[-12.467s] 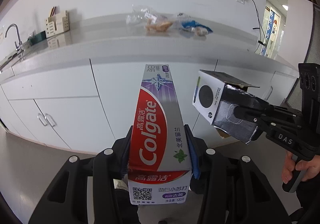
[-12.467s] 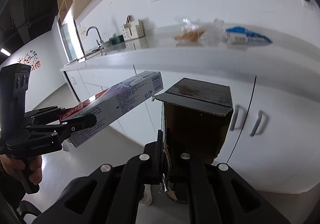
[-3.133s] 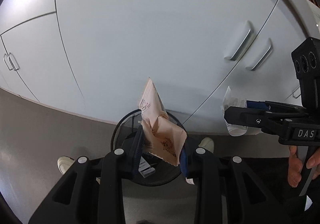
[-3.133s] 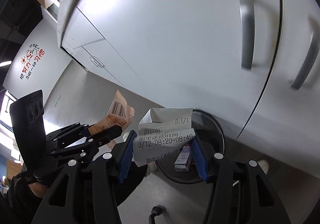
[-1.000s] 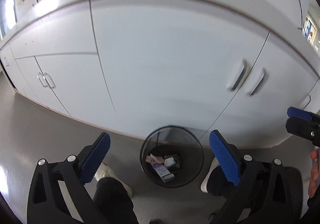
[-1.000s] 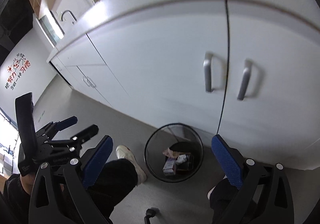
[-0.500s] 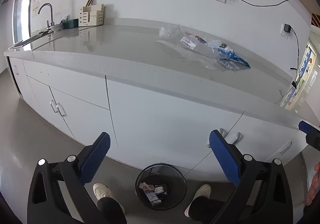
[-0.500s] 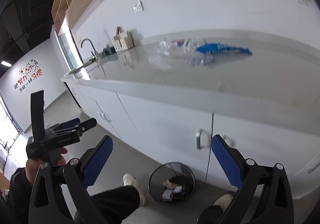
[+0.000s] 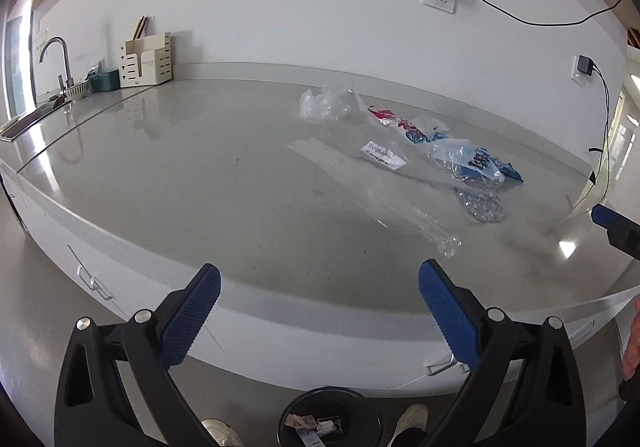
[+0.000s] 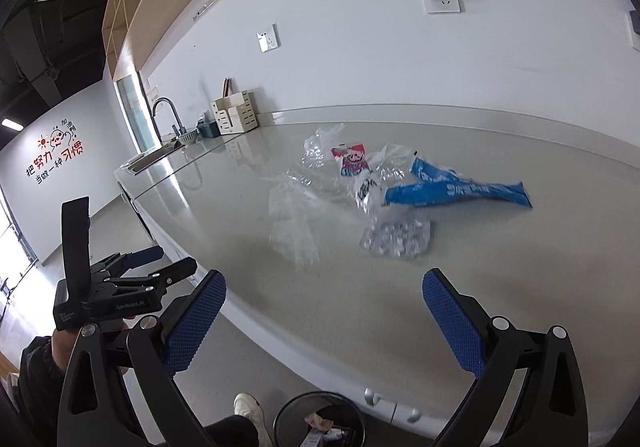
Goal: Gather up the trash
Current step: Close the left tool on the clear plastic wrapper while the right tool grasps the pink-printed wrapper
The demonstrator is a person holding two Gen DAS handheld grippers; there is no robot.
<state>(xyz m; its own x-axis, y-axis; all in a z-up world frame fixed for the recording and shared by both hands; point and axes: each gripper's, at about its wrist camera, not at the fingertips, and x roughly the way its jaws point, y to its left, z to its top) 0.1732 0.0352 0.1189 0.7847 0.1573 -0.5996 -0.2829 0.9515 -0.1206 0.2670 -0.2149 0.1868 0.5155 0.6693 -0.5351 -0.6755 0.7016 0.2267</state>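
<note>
Left gripper (image 9: 319,287) and right gripper (image 10: 324,293), both spread wide and empty, hover at the front edge of the grey countertop (image 9: 192,175); farther back on it lie clear plastic wrappers (image 9: 376,183), a blue wrapper (image 10: 456,191) and a pink packet (image 10: 353,160); wire bin (image 10: 320,423) below the countertop holds scraps.

The counter (image 9: 200,175) is smooth, glossy grey stone-like material. Near its back edge lie crinkled clear plastic bags (image 9: 332,105), a shiny blue plastic wrapper (image 10: 452,193) and a foil-bright blister sheet (image 10: 396,239). The tap (image 9: 56,55) is brushed metal. Both grippers' pads (image 9: 192,317) are textured blue rubber on matt black plastic. The bin (image 10: 320,423) is black wire mesh.
</note>
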